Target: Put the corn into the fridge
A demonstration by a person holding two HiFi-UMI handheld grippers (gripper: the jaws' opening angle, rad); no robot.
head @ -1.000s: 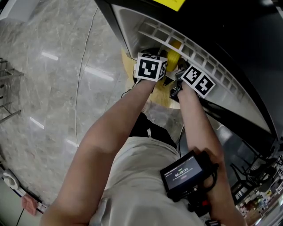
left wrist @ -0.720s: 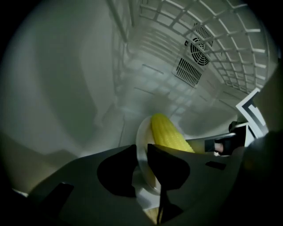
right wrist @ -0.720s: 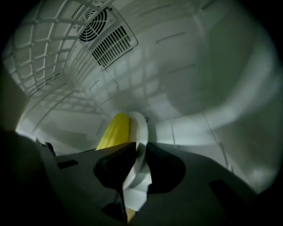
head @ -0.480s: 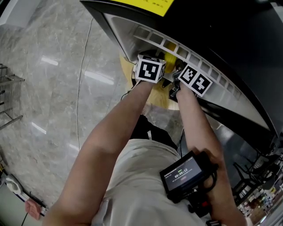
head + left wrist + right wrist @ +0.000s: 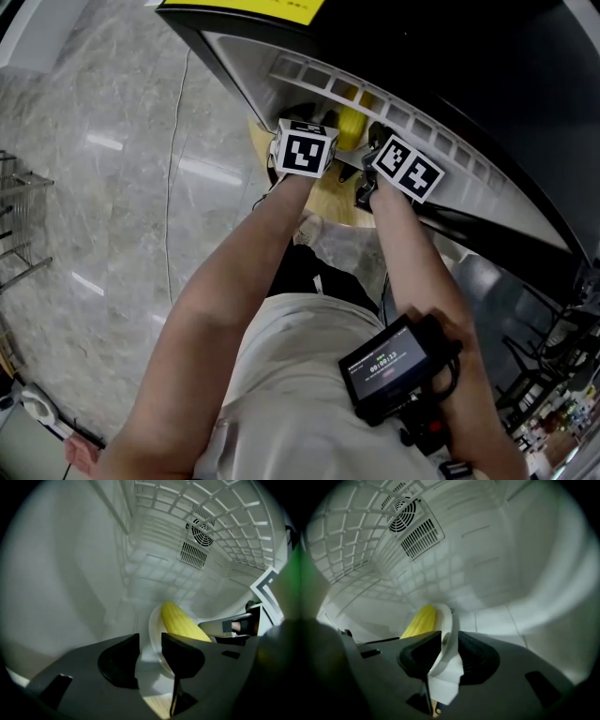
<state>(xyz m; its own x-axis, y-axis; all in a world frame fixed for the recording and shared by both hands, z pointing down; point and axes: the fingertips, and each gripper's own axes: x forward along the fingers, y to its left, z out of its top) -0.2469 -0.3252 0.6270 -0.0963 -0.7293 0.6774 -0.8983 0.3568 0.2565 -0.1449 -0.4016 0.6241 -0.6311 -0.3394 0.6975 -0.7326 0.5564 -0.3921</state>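
Pinching the rim of the white plate (image 5: pixel 446 616) with the right gripper (image 5: pixel 446 641), inside the fridge (image 5: pixel 70 573); carrying the corn (image 5: pixel 180 623) on that plate; just opening the left gripper (image 5: pixel 150 641), spreading its jaws around the plate's edge without pressing; facing the fan vent (image 5: pixel 199 531) by the wire shelf (image 5: pixel 234 522).

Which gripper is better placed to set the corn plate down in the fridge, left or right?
Right gripper: its jaws pinch the white plate carrying the corn. The left gripper grips nothing; its jaws have just been opening.
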